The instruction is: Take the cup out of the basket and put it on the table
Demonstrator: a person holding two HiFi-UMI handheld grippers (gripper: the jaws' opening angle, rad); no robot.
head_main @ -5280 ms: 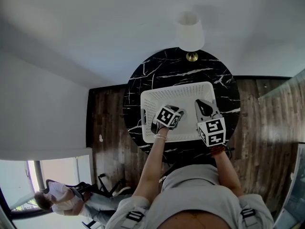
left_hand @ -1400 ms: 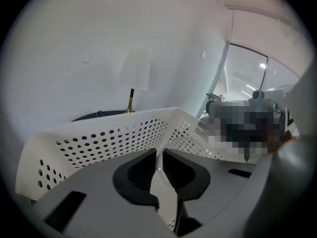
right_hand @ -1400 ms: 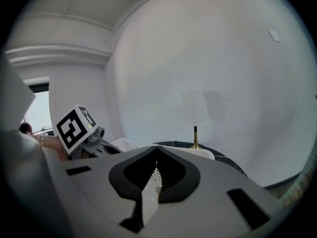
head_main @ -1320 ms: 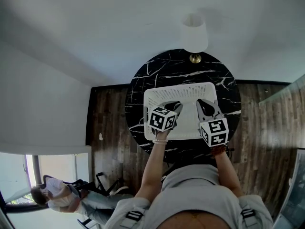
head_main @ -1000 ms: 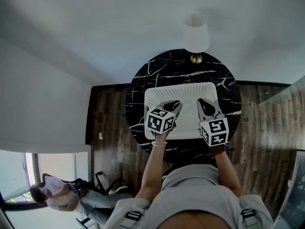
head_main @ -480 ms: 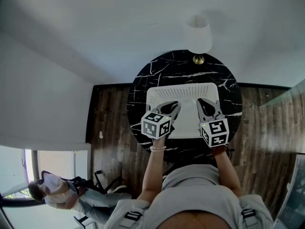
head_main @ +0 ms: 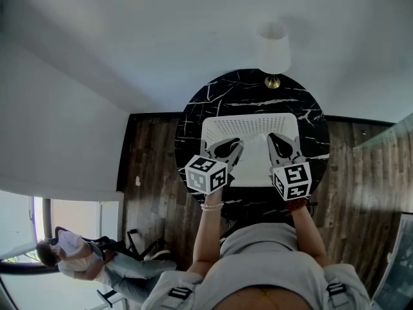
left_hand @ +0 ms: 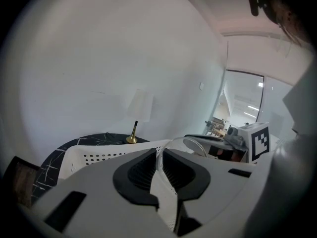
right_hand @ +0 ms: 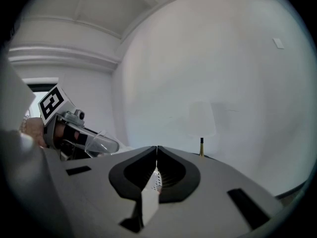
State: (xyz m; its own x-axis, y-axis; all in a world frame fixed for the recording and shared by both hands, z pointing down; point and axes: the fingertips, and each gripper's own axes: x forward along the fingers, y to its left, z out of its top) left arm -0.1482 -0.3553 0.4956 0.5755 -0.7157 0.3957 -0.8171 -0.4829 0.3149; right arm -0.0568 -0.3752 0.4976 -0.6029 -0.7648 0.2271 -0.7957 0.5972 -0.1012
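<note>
The cup (right_hand: pixel 99 144), hidden in the head view beneath the left gripper (left_hand: pixel 158 156), is held pinched by its clear wall, seemingly just above the basket (head_main: pixel 250 121), a wall of which is clamped in the right gripper (right_hand: pixel 157 157), its inside largely covered, on the table (head_main: pixel 193 115).

The head view looks steeply down from high above on the table (head_main: pixel 193 118), basket (head_main: pixel 251 120), left claw (head_main: pixel 226 150) and right claw (head_main: pixel 279 142). Each claw view sits close behind its own jaws, facing level toward the wall (left_hand: pixel 99 58); both share the lamp (left_hand: pixel 140 105), and each catches the other claw.
</note>
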